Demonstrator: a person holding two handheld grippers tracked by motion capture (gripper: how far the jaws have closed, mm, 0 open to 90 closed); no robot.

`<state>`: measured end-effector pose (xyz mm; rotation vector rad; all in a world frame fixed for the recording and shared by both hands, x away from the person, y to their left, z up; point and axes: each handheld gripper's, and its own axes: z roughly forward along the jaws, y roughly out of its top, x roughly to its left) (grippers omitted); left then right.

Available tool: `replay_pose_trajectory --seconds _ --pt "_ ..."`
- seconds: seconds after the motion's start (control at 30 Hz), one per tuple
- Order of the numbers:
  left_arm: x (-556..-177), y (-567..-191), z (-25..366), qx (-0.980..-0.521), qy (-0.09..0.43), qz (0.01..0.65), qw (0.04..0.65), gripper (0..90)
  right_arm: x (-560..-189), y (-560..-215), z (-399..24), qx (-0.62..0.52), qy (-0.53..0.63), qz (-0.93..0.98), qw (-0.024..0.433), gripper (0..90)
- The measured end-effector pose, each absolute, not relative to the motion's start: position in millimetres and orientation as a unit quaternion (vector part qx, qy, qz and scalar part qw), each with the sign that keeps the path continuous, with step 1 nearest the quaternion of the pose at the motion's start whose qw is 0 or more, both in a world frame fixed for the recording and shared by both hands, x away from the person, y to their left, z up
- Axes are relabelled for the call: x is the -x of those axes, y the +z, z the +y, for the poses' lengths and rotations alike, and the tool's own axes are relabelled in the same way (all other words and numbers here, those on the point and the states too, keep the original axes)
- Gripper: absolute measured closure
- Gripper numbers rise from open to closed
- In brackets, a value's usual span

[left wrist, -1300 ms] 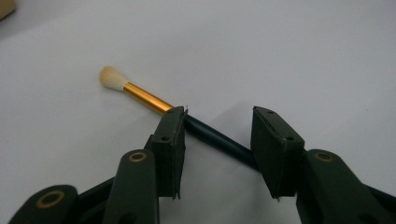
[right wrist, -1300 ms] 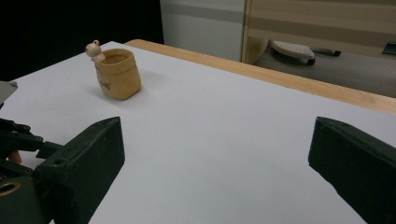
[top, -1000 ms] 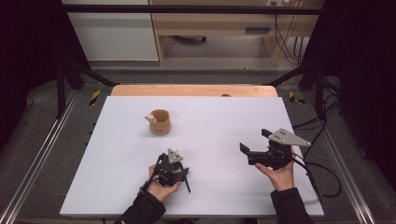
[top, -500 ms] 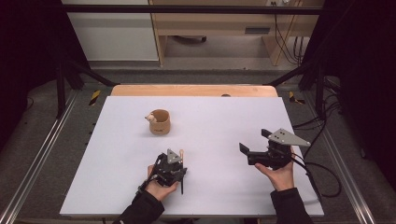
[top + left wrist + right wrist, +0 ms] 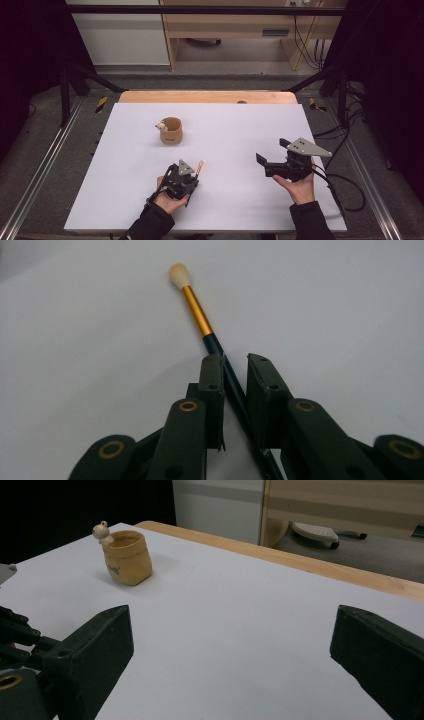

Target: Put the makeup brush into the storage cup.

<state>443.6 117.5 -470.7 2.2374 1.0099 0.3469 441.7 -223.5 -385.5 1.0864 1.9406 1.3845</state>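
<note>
Black jaws of the left gripper stand on either side of a thin brush, whose dark handle runs between them; the left jaw touches the handle while a narrow gap shows at the right jaw, so whether the brush is truly clamped cannot be told. Beyond the jaws the handle gives way to a gold ferrule and then a pale, rounded tuft, lying low over the white surface. From the high view, this left gripper sits near the front edge of the surface, held in the person's left hand, with the brush poking out toward the far side. Well apart to the right, the right gripper is held in the right hand, its jaws spread wide with nothing between them. Farther back on the surface stands a small tan cup with a little figure on its rim, upright and clear of both grippers.
</note>
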Motion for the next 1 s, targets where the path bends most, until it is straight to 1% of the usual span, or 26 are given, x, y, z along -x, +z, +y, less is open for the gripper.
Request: replay_pose_trajectory --seconds 0.13,0.47,0.73,0.83,0.87,0.9,0.97,1.0 --pt "-445.4 -469.6 119.7 -0.858 0.121 0.381 0.323 79.5 -441.7 -385.4 -223.7 -0.401 0.512 0.715 0.257 4.2" --pt "-447.8 -468.4 121.3 -0.867 0.113 0.366 0.318 82.4 -441.7 -385.5 -223.9 -0.401 0.513 0.715 0.256 4.3" --pt "-450.4 -466.7 122.4 -0.876 0.103 0.353 0.312 82.3 -441.9 -385.8 -223.8 -0.401 0.513 0.715 0.255 4.4" --pt "-451.1 -466.7 122.7 -0.876 0.097 0.353 0.315 77.6 -441.9 -385.6 -223.9 -0.402 0.513 0.714 0.255 4.5" --pt "-451.5 -466.3 122.7 -0.876 0.093 0.352 0.315 77.6 -441.9 -385.6 -223.9 -0.402 0.513 0.714 0.255 4.5" --pt "-451.8 -465.1 122.2 -0.878 0.091 0.352 0.312 71.2 -441.7 -385.4 -224.4 -0.402 0.513 0.714 0.256 4.5" --pt "-452.3 -464.4 122.4 -0.879 0.091 0.349 0.312 67.5 -441.6 -385.2 -224.5 -0.402 0.513 0.714 0.256 4.5" --pt "-453.0 -462.1 122.2 -0.878 0.097 0.351 0.313 64.1 -441.7 -385.2 -224.7 -0.401 0.513 0.714 0.256 4.5"
